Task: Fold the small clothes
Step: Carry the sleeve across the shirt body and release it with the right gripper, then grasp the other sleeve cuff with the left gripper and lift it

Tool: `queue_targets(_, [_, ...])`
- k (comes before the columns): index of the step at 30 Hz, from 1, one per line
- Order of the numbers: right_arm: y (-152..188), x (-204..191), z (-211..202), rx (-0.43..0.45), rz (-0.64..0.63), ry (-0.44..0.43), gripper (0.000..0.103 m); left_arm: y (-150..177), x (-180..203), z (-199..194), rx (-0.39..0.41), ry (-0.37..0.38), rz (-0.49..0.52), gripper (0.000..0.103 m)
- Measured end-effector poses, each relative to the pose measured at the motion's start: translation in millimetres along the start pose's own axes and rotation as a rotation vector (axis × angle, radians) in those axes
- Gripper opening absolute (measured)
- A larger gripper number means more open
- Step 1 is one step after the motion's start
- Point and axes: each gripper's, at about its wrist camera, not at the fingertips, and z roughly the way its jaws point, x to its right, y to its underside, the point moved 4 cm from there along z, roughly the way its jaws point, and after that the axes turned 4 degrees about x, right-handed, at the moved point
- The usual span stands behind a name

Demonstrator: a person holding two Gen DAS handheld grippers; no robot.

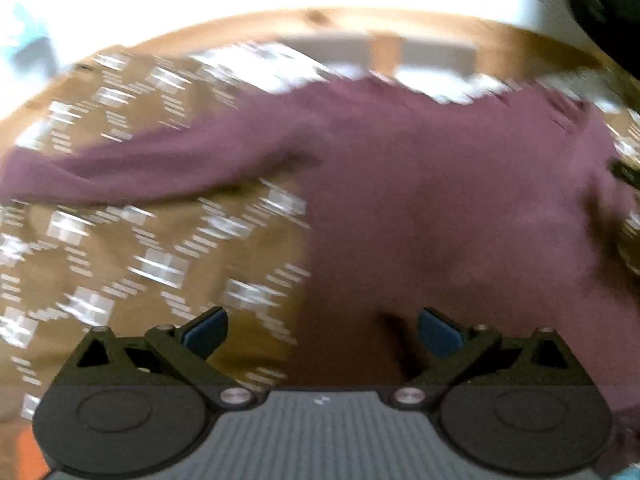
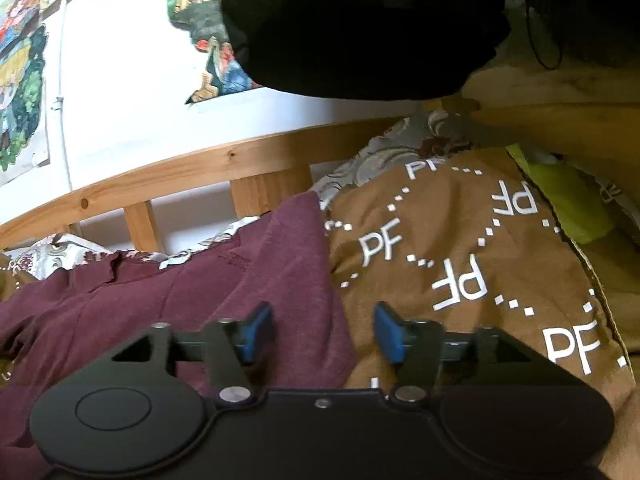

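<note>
A maroon long-sleeved shirt (image 1: pixel 440 184) lies spread on a brown blanket (image 1: pixel 132 248) printed with white letters; one sleeve stretches to the left. My left gripper (image 1: pixel 322 332) hovers over the shirt's near left edge, open, nothing between its blue pads; this view is motion-blurred. In the right wrist view the same shirt (image 2: pixel 224 280) lies at the left with one sleeve reaching up toward the bed rail. My right gripper (image 2: pixel 322 330) stands open at the shirt's right edge, left finger (image 2: pixel 256 334) over the maroon cloth, right finger (image 2: pixel 390 334) over the blanket (image 2: pixel 460 264). Nothing is held.
A wooden bed rail (image 2: pixel 192 172) with slats runs behind the shirt, before a white wall with colourful posters (image 2: pixel 24 92). A patterned grey sheet (image 2: pixel 380 152) shows by the rail. A yellow-green item (image 2: pixel 568 196) lies at the right. A dark mass (image 2: pixel 352 24) hangs overhead.
</note>
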Motion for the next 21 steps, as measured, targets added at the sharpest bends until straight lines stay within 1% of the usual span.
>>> queue_targets(2, [-0.8,-8.5,-5.9,0.005,-0.008,-0.023,0.088,-9.3,-38.4,-6.5,0.048,-0.127,-0.037,0.102])
queue_targets(3, [-1.1,-13.1,-8.7,0.006,-0.007,-0.044,0.091,-13.5,-55.1,-7.5,0.060,-0.172,-0.058,0.102])
queue_targets(5, [-0.6,-23.7,-14.6,0.007,-0.013,-0.083,0.100,-20.0,-99.9,-10.6,0.078,-0.250,-0.138,0.102])
queue_targets(7, [1.3,-35.2,-21.3,0.005,-0.023,-0.111,0.102,-22.9,-149.8,-14.0,0.089,-0.294,-0.268,0.102])
queue_targets(9, [4.5,-47.1,-28.4,-0.006,-0.038,-0.133,0.102,-23.6,-195.0,-15.1,0.098,-0.293,-0.408,0.102])
queue_targets(12, [9.8,-64.1,-38.7,-0.046,-0.058,-0.169,0.102,-24.0,-246.7,-9.1,0.081,-0.255,-0.561,0.102])
queue_targets(13, [11.5,-69.5,-42.4,-0.069,-0.064,-0.179,0.102,-25.9,-264.1,-6.9,0.092,-0.239,-0.614,0.102])
queue_targets(15, [15.3,-79.2,-54.5,-0.119,-0.064,-0.184,0.102,-29.1,-282.3,-4.7,0.123,-0.211,-0.668,0.102])
queue_targets(17, [19.7,-85.2,-69.3,-0.154,-0.037,-0.195,0.102,-36.6,-295.3,-2.1,0.150,-0.181,-0.710,0.102])
queue_targets(19, [26.1,-90.1,-80.5,-0.188,-0.010,-0.210,0.102,-44.0,-305.2,5.5,0.155,-0.155,-0.765,0.102])
queue_targets(21, [35.8,-97.4,-83.9,-0.254,-0.019,-0.213,0.102,-50.3,-311.7,13.9,0.154,-0.116,-0.825,0.100])
